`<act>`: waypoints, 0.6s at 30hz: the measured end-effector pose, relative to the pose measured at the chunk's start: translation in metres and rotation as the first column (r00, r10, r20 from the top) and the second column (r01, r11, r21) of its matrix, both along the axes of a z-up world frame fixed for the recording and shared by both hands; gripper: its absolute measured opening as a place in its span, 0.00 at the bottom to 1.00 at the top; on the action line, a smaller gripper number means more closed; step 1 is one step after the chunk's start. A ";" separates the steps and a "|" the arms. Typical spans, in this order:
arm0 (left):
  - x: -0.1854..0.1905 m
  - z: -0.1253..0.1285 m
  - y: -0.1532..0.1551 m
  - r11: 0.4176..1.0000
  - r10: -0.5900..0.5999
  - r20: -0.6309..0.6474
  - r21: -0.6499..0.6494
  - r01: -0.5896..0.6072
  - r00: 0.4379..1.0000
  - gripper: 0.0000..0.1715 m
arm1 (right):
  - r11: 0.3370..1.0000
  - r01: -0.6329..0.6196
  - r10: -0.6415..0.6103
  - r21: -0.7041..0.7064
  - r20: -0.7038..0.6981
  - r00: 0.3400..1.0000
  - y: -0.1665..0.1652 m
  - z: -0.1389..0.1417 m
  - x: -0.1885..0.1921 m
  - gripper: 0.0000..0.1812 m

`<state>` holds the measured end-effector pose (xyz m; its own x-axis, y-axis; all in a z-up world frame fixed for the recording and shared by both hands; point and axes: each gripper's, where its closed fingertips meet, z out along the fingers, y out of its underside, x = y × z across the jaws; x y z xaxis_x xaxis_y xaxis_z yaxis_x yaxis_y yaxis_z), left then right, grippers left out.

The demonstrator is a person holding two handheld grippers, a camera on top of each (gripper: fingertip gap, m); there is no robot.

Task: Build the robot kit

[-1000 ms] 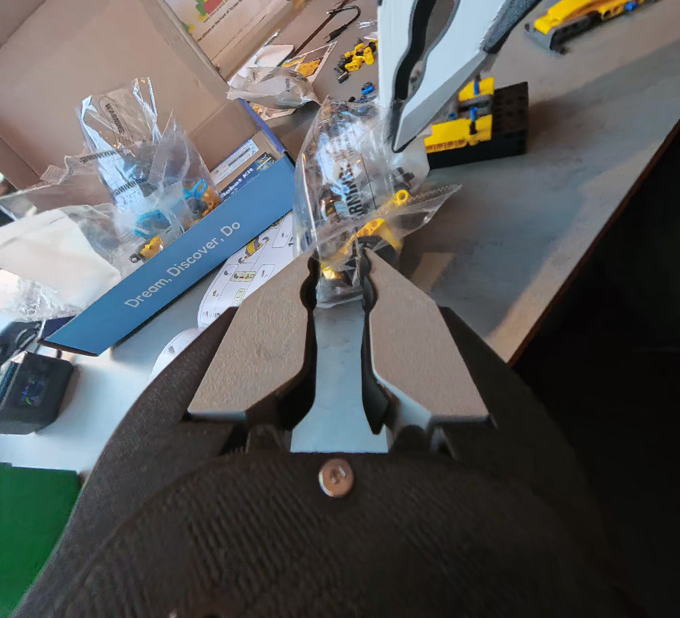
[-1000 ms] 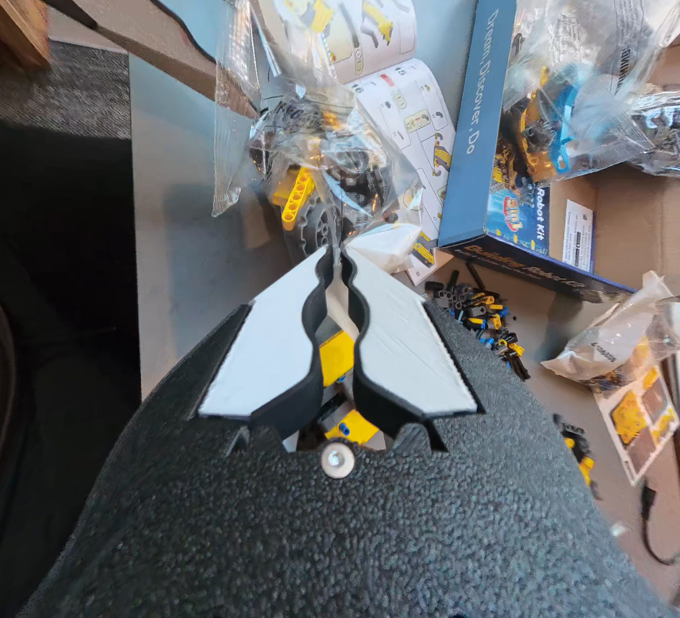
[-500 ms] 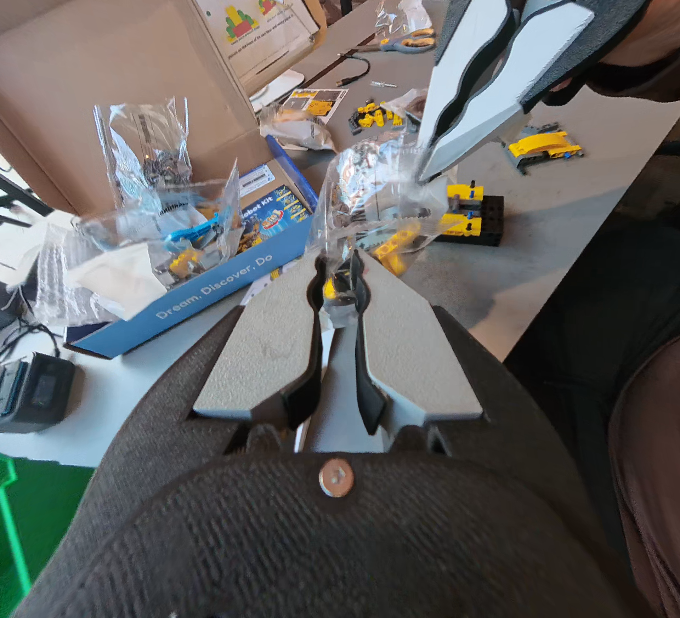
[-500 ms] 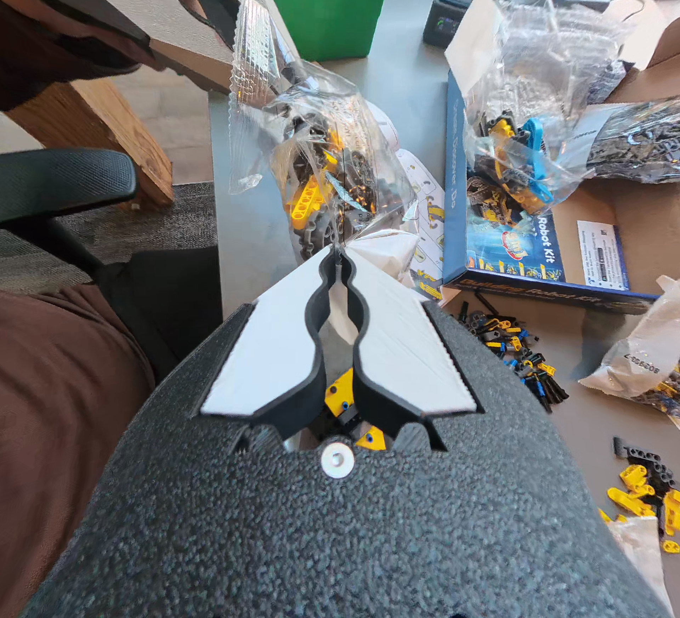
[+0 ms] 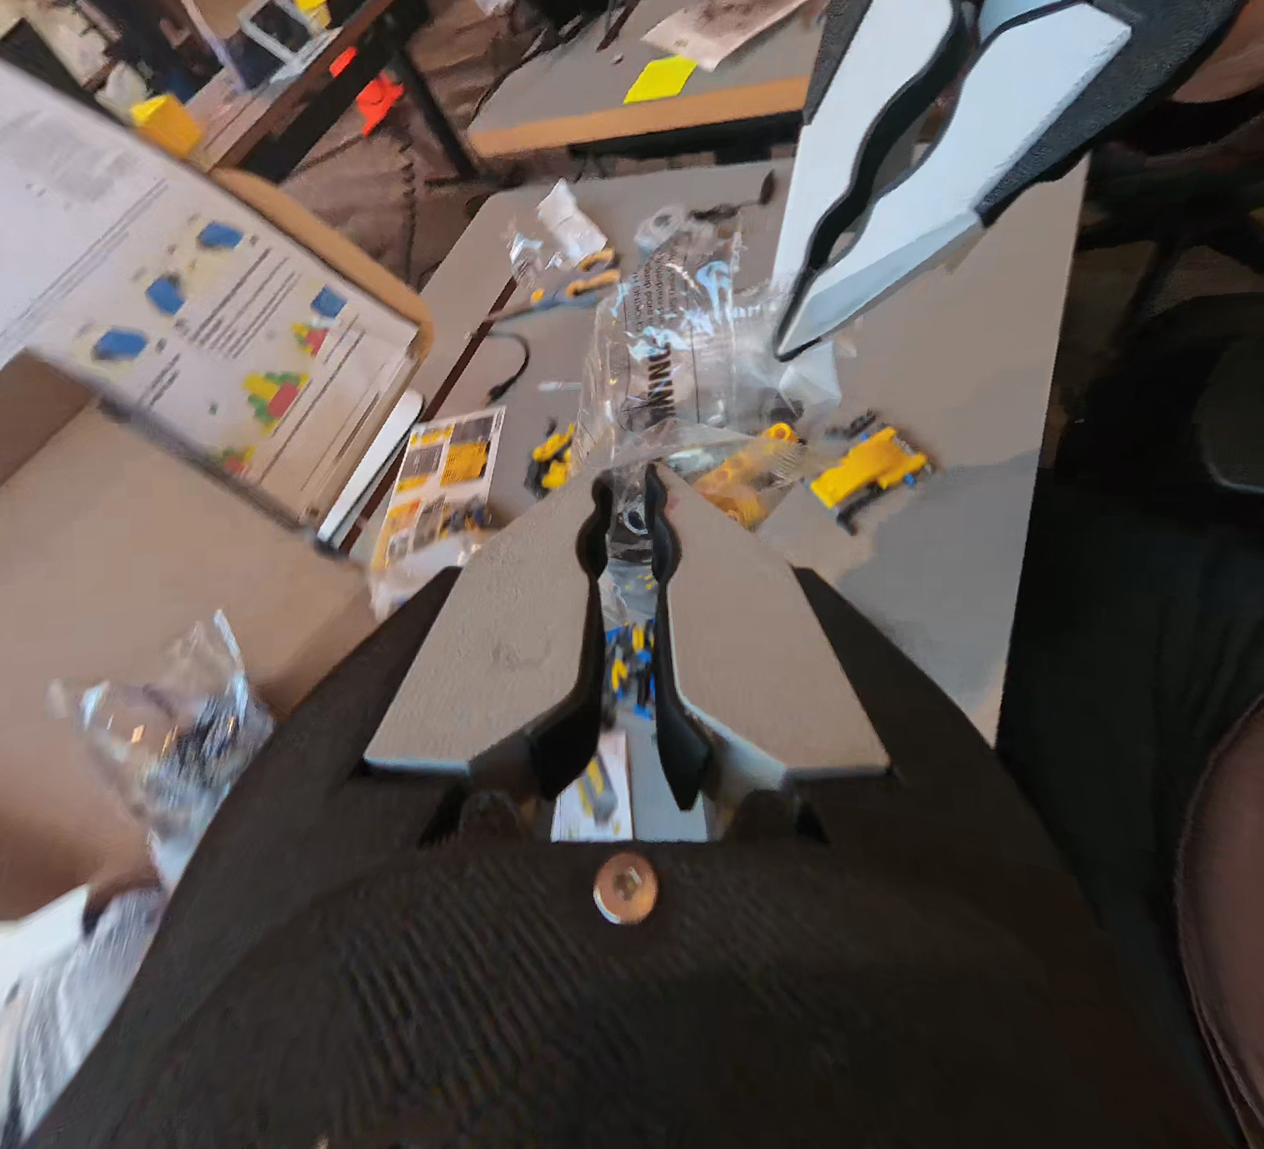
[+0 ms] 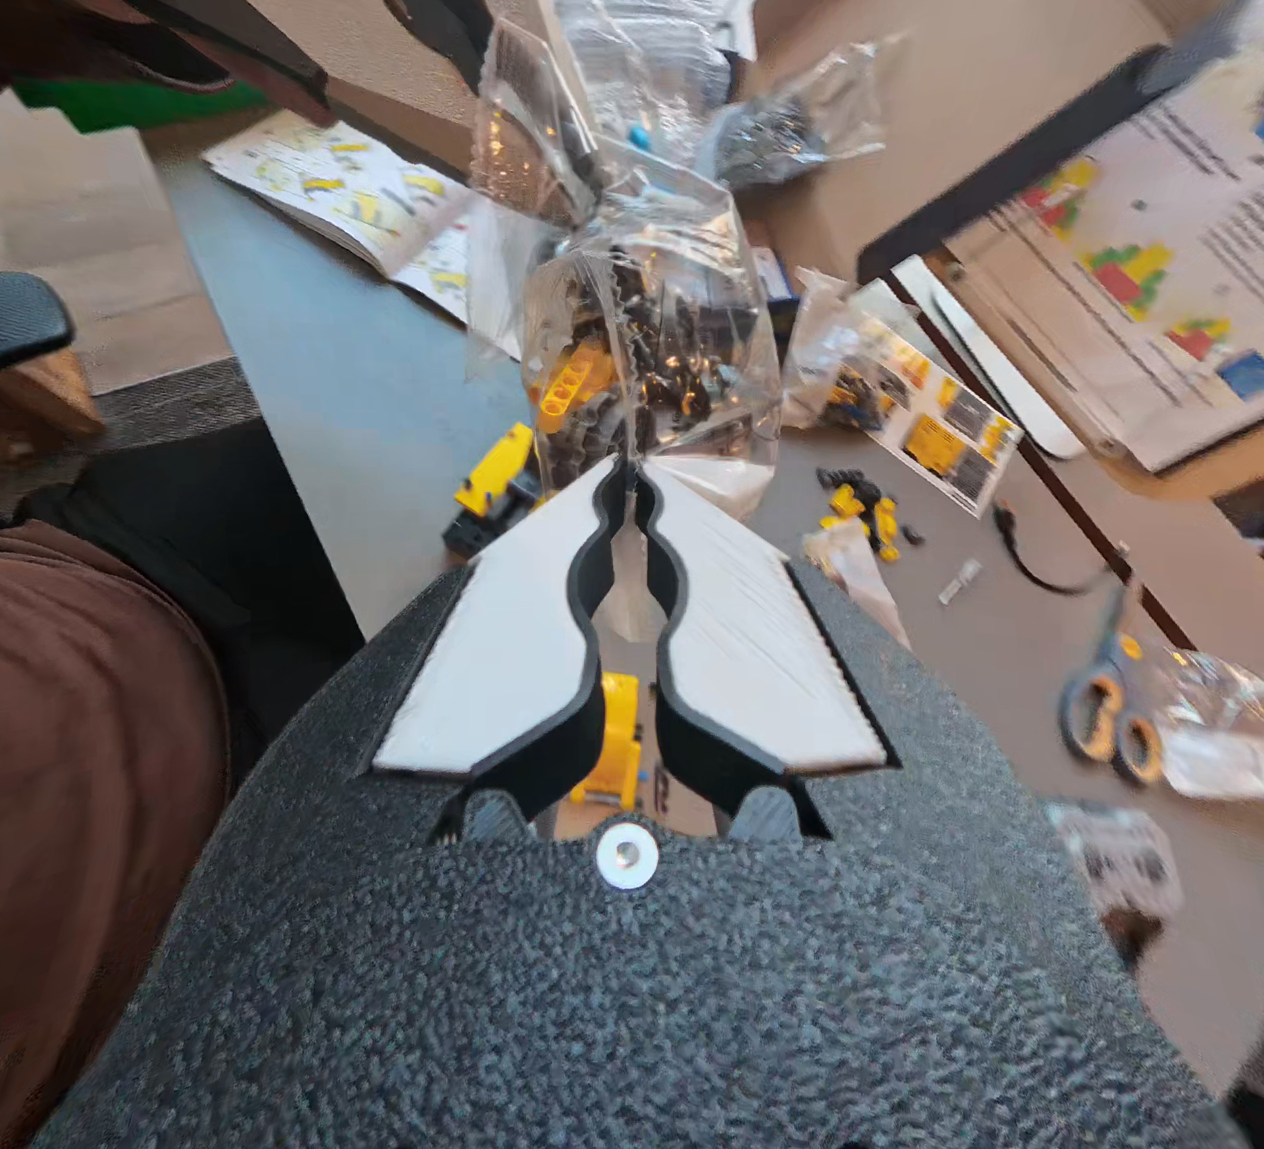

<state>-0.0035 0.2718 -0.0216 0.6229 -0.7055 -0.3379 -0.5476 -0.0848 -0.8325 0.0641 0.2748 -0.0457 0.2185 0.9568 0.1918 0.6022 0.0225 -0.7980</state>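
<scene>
Both grippers [image 5: 624, 487] [image 6: 628, 466] pinch parts bag [image 6: 650, 357] edges — lifted above table [image 6: 356, 363].

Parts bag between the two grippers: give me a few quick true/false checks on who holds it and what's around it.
1. Both grippers pinch the clear parts bag. True: the left gripper and the right gripper are each shut on an end of it.
2. The bag lies flat on the table. False: it hangs stretched between the two grippers above the grey table.
3. The bag holds only blue pieces. False: yellow and black pieces show through it.
4. Scissors lie on the table. True, with orange-lined handles, in the right wrist view.
5. The small yellow and black model is gripped by the right gripper. False: it sits on the table, untouched.
</scene>
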 end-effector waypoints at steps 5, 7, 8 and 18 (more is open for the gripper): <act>0.119 -0.003 0.057 0.969 -0.243 0.054 -0.019 0.245 0.968 0.02 | 0.970 0.240 -0.241 0.047 0.016 0.970 0.029 -0.004 0.106 0.00; 0.163 -0.016 0.075 0.943 -0.327 0.061 -0.040 0.330 0.943 0.02 | 0.940 0.338 -0.340 0.052 0.028 0.940 0.042 -0.017 0.148 0.00; 0.183 -0.024 0.084 0.930 -0.359 0.063 -0.052 0.363 0.931 0.02 | 0.920 0.387 -0.389 0.054 0.034 0.920 0.049 -0.025 0.169 0.00; 0.316 -0.128 0.141 0.777 -0.595 0.097 -0.183 0.602 0.798 0.03 | 0.784 0.619 -0.617 0.030 0.144 0.774 0.081 -0.127 0.269 0.01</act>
<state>0.3128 0.4130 -0.1498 0.0611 -0.9881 -0.1408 -0.5155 0.0896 -0.8522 0.3333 0.3561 -0.1731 0.7366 0.6285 0.2498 0.5848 -0.4065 -0.7020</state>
